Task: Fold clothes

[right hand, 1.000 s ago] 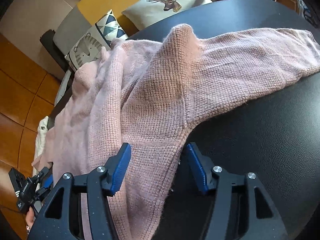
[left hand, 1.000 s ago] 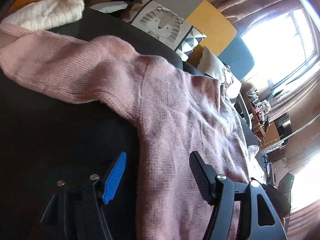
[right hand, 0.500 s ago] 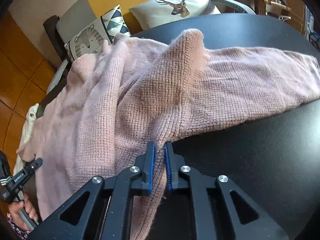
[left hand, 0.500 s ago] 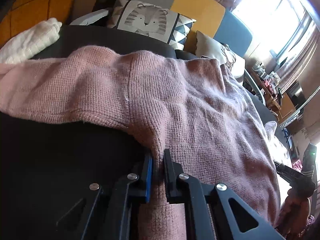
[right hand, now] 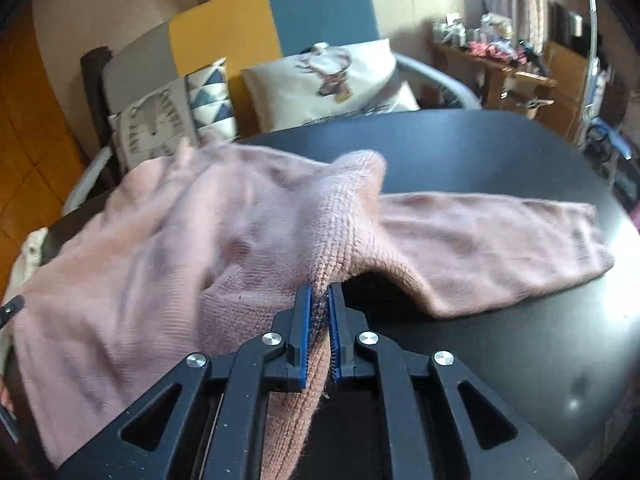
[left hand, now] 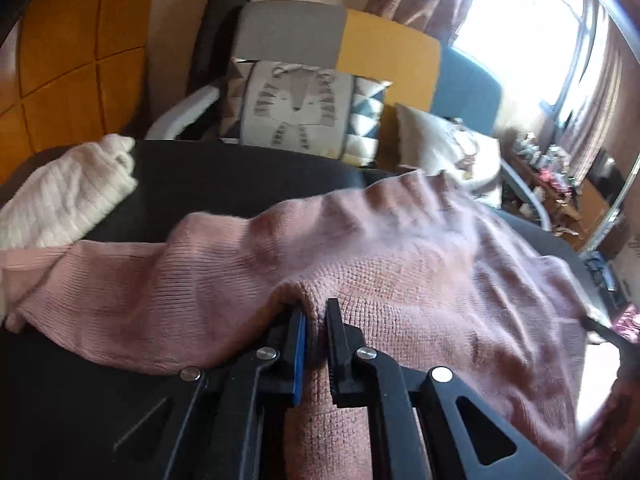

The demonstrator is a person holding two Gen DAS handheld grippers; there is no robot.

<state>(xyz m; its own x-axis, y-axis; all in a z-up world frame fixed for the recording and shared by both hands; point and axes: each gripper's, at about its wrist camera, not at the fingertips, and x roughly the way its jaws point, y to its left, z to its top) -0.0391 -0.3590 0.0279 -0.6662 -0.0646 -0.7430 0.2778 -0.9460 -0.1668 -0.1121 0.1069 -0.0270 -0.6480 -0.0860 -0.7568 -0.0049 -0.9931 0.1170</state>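
Observation:
A pink knitted sweater (left hand: 420,280) lies spread over a round black table (left hand: 80,400). My left gripper (left hand: 315,312) is shut on a pinch of the sweater near its left underarm, and the fabric there is lifted off the table. One sleeve (left hand: 100,280) trails out to the left. In the right wrist view the same sweater (right hand: 160,260) bunches up, and my right gripper (right hand: 319,296) is shut on its right underarm fold, raised above the table (right hand: 520,360). The right sleeve (right hand: 500,240) rests flat on the tabletop.
A cream knitted garment (left hand: 60,196) lies at the table's far left. Behind the table stands a sofa with a tiger cushion (left hand: 296,108) and a deer cushion (right hand: 340,76). A cluttered wooden shelf (right hand: 512,68) is at the right.
Both grippers went from open around the sweater's underarms to shut on the fabric. Since then both have lifted, pulling the sweater's body up from the table.

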